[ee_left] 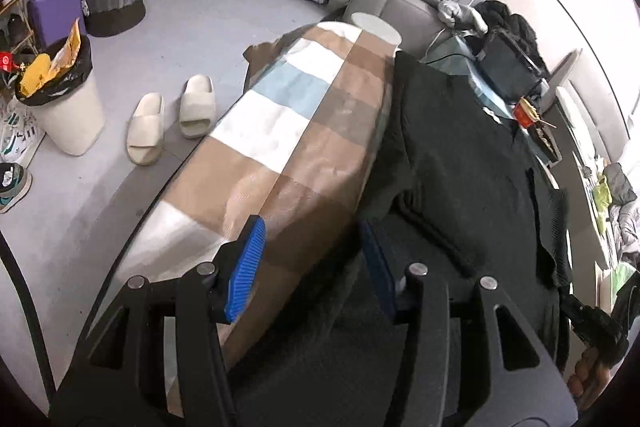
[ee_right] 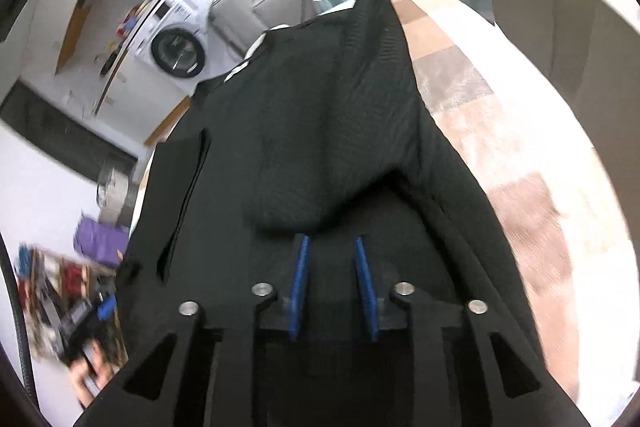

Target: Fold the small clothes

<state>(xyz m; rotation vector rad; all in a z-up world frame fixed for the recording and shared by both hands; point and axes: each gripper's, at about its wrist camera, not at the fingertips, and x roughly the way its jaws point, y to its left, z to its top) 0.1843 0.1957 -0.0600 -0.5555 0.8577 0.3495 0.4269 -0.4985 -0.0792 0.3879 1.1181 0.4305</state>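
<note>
A dark knit garment (ee_left: 460, 147) lies on the checked-cloth counter (ee_left: 280, 131). The left gripper (ee_left: 312, 255) has its fingers spread wide over the hem, gripping nothing. The right gripper (ee_right: 334, 283) has fingers partly apart with fabric bunched just ahead; whether it grips is unclear. A shallow pinch could slip.

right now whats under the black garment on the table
The black garment lies on a checked tablecloth in brown, white and blue blocks. Whatever the cloth and garment cover beneath cannot be seen.
</note>
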